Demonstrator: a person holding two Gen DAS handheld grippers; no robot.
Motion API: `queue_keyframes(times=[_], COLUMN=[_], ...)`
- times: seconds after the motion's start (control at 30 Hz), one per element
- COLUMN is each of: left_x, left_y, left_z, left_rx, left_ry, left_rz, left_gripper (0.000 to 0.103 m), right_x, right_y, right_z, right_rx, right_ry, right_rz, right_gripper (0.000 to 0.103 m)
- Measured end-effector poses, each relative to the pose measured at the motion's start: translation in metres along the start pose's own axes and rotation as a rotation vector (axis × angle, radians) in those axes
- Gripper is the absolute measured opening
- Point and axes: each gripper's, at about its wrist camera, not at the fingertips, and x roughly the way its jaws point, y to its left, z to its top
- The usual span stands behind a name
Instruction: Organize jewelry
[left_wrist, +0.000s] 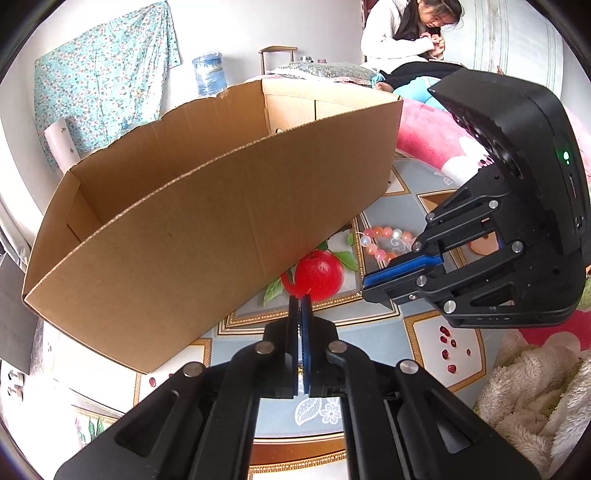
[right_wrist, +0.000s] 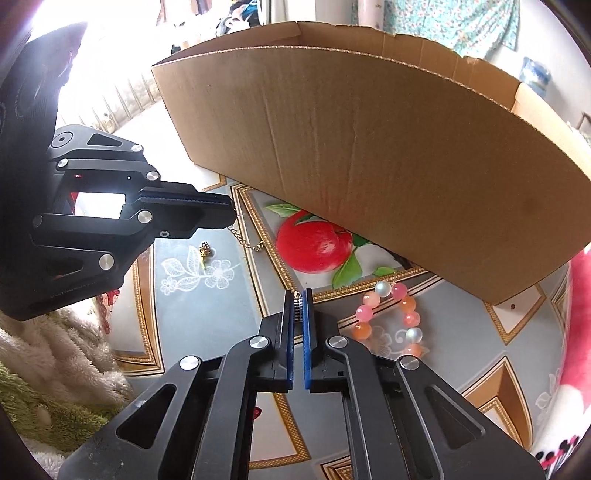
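- My left claw comes in from the left with its jaws pressed together on one end of a fine gold chain necklace, whose links hang from its tip.
- A small gold pendant lies on the fruit-printed tablecloth just below that claw. I cannot tell whether it is joined to the chain.
- My right claw is drawn almost closed, with a small metallic bit caught at the tip. I judge it to be the chain's other end, though the thin run between is too fine to trace.
- If so, the necklace's long axis stretches claw to claw, roughly parallel to the near wall of the open brown cardboard box.
- The box lies ahead of both claws, and its rim stands above both tips. I judge the chain must go up and forward, both arms together.
- A bracelet of pink, orange and white round beads lies flat beside the right claw, near the box wall, untouched.
- Count: one necklace, one pendant, one bracelet, one box, two claws.
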Motion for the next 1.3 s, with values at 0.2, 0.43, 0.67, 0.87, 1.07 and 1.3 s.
queue_keyframes(times=[0.2, 0.43, 0.67, 0.87, 1.07, 1.3], left_x=[-0.010, -0.022, -0.024, -0.023, -0.023, -0.025], left_y=[-0.001, -0.004, -0.006, -0.006, -0.005, -0.002], left_z=[0.000, -0.001, -0.003, -0.004, -0.006, -0.008], left_rx=[-0.003, -0.004, -0.006, -0.012, -0.021, -0.030], left_ry=[-0.016, -0.039, -0.042, -0.043, -0.049, -0.068], left_rz=[0.010, 0.023, 0.024, 0.016, 0.003, -0.011], left_gripper=[0.001, 0.001, 0.001, 0.001, 0.001, 0.001], right_x=[-0.007, -0.018, -0.006, 0.001, 0.009, 0.012], right_y=[0.002, 0.008, 0.015, 0.028, 0.037, 0.035], right_z=[-0.005, -0.007, -0.004, -0.006, 0.000, 0.000], right_rx=[0.025, 0.045, 0.028, 0.008, -0.014, 0.021], right_ry=[-0.015, -0.025, 0.023, 0.054, 0.069, 0.064], right_rz=[0.004, 0.007, -0.026, -0.067, -0.075, -0.052], right_gripper=[0.000, 0.003, 0.012, 0.012, 0.003, 0.002])
